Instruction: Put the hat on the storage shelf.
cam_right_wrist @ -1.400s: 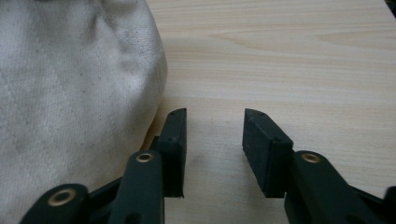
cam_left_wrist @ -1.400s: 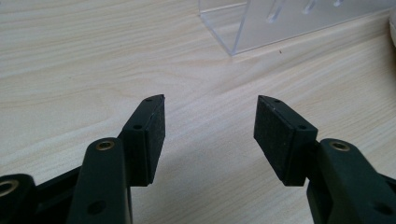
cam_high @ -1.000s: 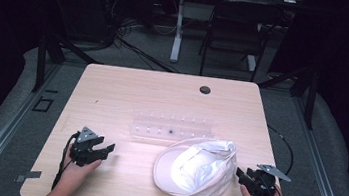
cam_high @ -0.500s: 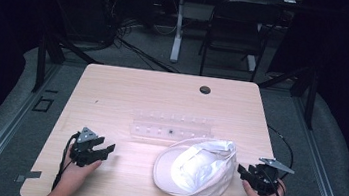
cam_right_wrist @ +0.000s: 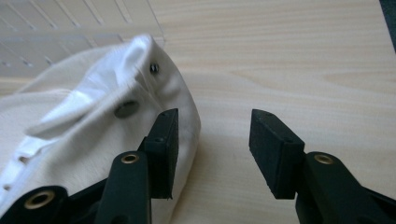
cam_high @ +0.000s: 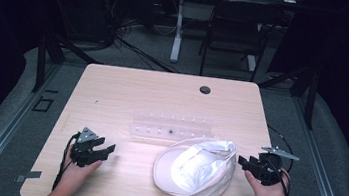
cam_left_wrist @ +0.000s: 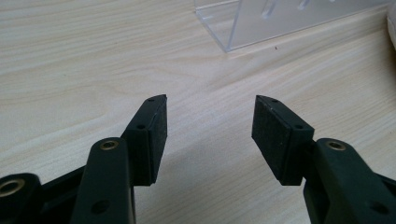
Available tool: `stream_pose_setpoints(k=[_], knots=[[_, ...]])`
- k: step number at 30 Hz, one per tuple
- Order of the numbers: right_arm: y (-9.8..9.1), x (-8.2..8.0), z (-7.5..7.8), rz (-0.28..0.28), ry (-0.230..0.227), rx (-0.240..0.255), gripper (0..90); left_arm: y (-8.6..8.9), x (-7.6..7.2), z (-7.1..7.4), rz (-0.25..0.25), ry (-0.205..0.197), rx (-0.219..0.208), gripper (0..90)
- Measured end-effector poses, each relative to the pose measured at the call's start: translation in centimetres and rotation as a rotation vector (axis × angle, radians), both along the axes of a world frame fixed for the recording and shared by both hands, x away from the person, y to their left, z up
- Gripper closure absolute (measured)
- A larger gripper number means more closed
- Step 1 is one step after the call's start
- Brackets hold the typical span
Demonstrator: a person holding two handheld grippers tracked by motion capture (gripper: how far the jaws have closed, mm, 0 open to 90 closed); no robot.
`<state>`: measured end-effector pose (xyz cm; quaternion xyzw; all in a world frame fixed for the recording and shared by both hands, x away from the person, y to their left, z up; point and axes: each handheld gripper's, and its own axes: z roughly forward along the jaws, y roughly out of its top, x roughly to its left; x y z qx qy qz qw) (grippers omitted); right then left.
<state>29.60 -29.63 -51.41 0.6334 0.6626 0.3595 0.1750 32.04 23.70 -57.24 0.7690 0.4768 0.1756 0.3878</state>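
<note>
Rt gripper (cam_right_wrist: 210, 154) view: cap (cam_right_wrist: 93, 140) snaps.

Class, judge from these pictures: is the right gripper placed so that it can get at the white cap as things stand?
Probably yes. The right gripper is open beside the white cap, with bare table between them and nothing blocking.

Matt pale-wood table (cam_high: 128, 92), clear glossy plastic rack (cam_high: 171, 126), soft white cloth hat (cam_high: 194, 168).
</note>
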Motion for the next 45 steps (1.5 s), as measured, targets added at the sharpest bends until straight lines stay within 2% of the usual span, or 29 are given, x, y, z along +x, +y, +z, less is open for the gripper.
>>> stream_pose_setpoints(k=[4,6,9,12,16,22,25,28,31,38,45], knots=[[0.1,0.6,1.1,0.009,0.011,0.019,52.6,-0.1,0.0,-0.1,-0.003,0.007,0.006,45.8],[0.3,0.7,1.7,0.009,-0.003,0.012,52.1,-0.1,0.0,-0.1,-0.004,0.006,0.007,45.8],[0.6,1.0,2.7,0.010,-0.014,0.039,51.7,-0.1,0.0,-0.1,-0.006,0.007,0.007,45.8],[1.3,1.4,3.4,0.035,-0.013,0.051,49.4,-0.1,0.0,-0.1,-0.007,0.007,0.005,45.8],[2.2,2.1,3.9,0.056,-0.009,0.033,48.2,-0.1,0.0,-0.1,0.000,0.005,0.000,45.7],[3.1,3.0,3.5,0.075,0.053,-0.024,47.4,0.1,0.0,-0.1,0.001,0.005,-0.004,45.6],[3.3,3.2,3.4,0.070,0.047,-0.028,47.2,0.1,0.1,-0.1,0.001,0.005,-0.006,45.6],[3.4,3.3,3.3,0.060,0.060,-0.032,46.6,0.1,0.1,0.0,0.005,0.003,-0.011,45.6],[3.4,3.5,2.9,0.056,0.072,-0.020,46.0,0.2,0.1,0.0,0.009,0.005,-0.012,45.6],[4.0,3.5,1.5,0.044,0.136,0.014,45.3,0.2,0.1,0.0,0.006,0.005,-0.008,45.5],[4.1,3.0,1.6,0.062,0.190,0.015,45.2,0.3,0.1,-0.1,0.012,0.004,-0.015,45.5]])
